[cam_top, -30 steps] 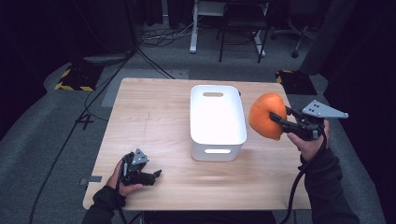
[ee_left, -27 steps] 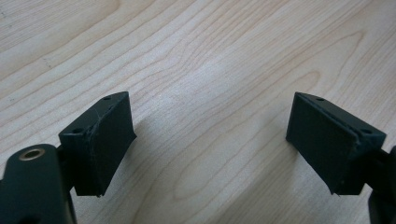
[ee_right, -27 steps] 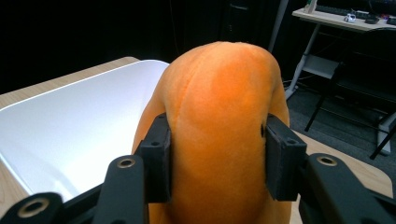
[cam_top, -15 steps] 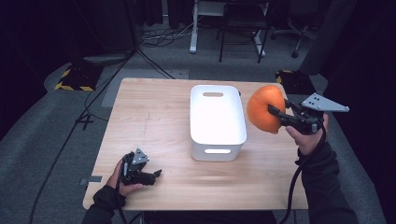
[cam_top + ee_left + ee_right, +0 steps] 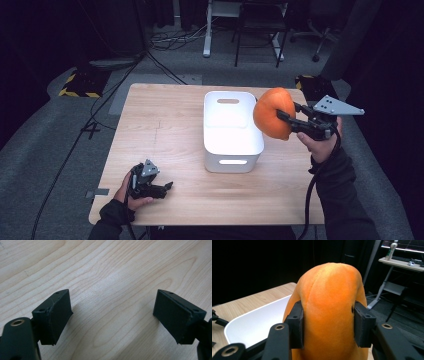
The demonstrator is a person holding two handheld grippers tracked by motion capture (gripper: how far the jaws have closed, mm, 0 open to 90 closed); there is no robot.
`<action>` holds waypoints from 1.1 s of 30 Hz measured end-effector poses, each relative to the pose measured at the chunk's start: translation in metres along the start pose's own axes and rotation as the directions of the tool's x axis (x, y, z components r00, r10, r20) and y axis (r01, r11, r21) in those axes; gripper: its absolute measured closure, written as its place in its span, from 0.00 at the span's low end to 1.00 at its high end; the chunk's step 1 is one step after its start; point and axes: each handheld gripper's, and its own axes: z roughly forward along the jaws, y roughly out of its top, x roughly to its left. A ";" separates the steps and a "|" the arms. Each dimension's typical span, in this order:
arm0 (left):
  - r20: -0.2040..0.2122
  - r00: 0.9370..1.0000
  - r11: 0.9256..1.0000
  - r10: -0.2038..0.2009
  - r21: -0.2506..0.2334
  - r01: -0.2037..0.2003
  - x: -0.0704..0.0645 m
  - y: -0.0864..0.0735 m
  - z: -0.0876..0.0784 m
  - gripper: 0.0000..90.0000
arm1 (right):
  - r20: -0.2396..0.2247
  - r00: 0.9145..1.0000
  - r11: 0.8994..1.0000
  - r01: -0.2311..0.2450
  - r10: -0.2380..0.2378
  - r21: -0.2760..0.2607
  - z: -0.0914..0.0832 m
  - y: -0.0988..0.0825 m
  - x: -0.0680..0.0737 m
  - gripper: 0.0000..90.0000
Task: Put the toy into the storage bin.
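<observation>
Clamping one orange plush toy (image 5: 271, 113) beside one white bin (image 5: 231, 131), right gripper (image 5: 283, 116); left gripper (image 5: 168, 186) jaws apart.

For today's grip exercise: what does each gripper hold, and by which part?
The right gripper clamps the soft orange plush ball across its sides. The left gripper stands open, holding nothing.

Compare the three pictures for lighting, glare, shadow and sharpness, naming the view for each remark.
High view: the table is brightly lit against a dark room, and the white bin glares inside. Left gripper view: sharp wood grain, a pale sheen between the open left tongs, soft shadows beside them. Right gripper view: the orange plush toy is vivid and slightly soft in the right tongs; the background is dim.
</observation>
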 end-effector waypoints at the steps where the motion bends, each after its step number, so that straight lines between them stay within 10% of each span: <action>1: 0.000 1.000 1.000 0.000 0.000 0.000 0.000 0.000 0.000 0.17 | -0.009 1.000 1.000 0.000 0.000 0.002 0.002 0.001 0.001 0.58; 33: 0.000 1.000 1.000 0.000 0.001 0.000 0.000 0.000 0.000 0.17 | -0.150 0.987 0.998 0.063 -0.058 0.026 0.048 0.013 0.050 0.57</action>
